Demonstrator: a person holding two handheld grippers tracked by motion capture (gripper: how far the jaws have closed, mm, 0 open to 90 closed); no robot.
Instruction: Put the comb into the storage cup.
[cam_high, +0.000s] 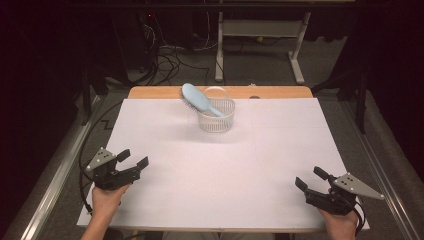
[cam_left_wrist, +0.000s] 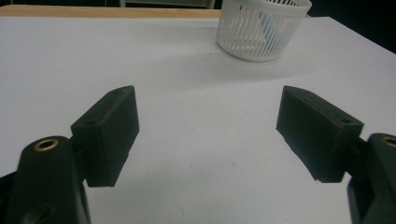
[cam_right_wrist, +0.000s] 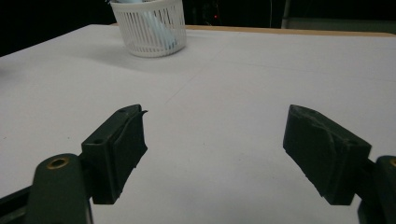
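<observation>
A light blue hairbrush (cam_high: 198, 99) stands handle-down in a white slatted basket (cam_high: 217, 120) near the table's far edge, its head leaning out to the left. The basket (cam_left_wrist: 261, 29) is ahead and to the right in the left gripper view, and the basket (cam_right_wrist: 150, 26) is ahead and to the left in the right gripper view. My left gripper (cam_high: 133, 159) hovers open at the near left of the table. Near the front right corner my right gripper (cam_high: 310, 178) is open too. Nothing lies between either pair of jaws.
A white sheet (cam_high: 225, 165) covers the table, with a strip of bare wood (cam_high: 280, 92) along the far edge. Beyond the table are a dark floor with cables (cam_high: 170, 60) and the legs of another desk (cam_high: 295, 55).
</observation>
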